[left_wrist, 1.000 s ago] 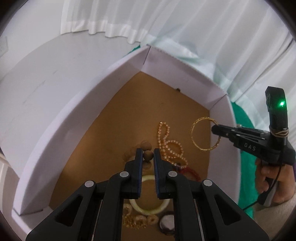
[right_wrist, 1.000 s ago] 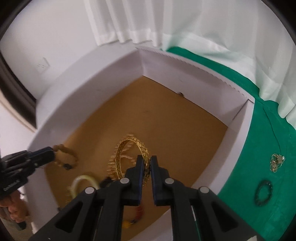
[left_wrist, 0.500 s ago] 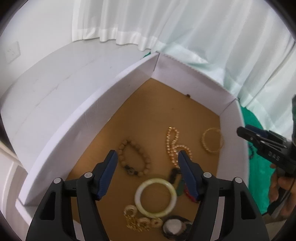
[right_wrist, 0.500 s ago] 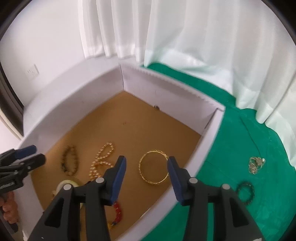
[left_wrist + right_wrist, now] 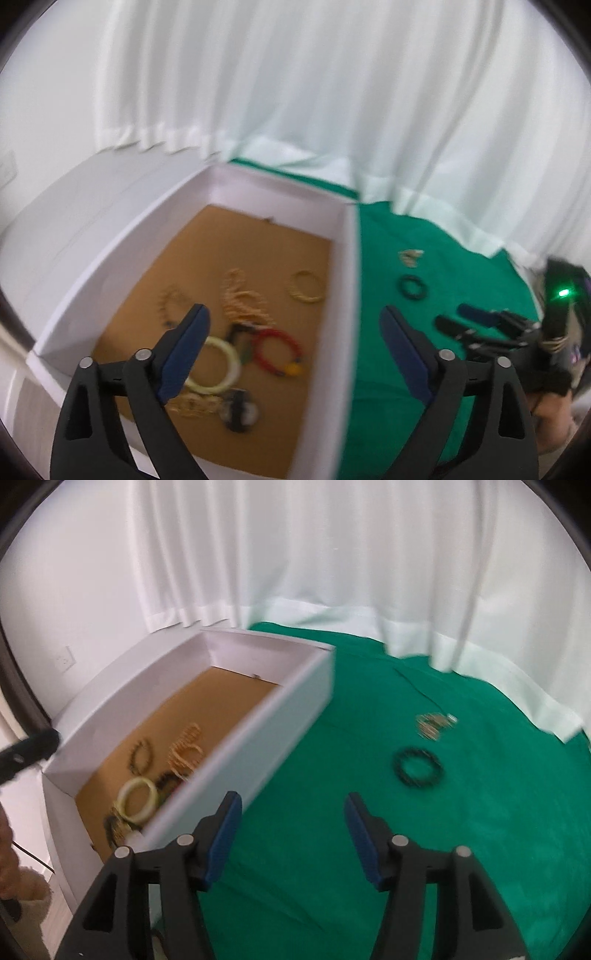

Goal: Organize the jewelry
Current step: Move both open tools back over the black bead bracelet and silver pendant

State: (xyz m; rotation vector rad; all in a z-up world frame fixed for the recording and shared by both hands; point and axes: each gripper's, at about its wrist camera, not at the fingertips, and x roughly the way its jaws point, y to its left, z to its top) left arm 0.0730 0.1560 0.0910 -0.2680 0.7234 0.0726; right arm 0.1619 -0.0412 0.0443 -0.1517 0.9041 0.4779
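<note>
both grippers wide, empty: left gripper (image 5: 295, 354), right gripper (image 5: 293, 834). black bracelet (image 5: 418, 766) on green cloth (image 5: 332, 849), apart from box (image 5: 258, 716); looks light, rigid, pinch across rim.

Motion blur smears the box's (image 5: 343, 295) jewelry; gold bangle (image 5: 186, 755) partly hidden.

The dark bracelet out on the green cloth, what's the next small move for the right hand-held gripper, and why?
Probably ease the right hand-held gripper forward and down over the dark bracelet. Its jaws are wide open and empty, and the bracelet lies ahead, slightly right, on the green cloth outside the white box, where most pieces already sit. Only it and a small gold cluster are left out.
</note>
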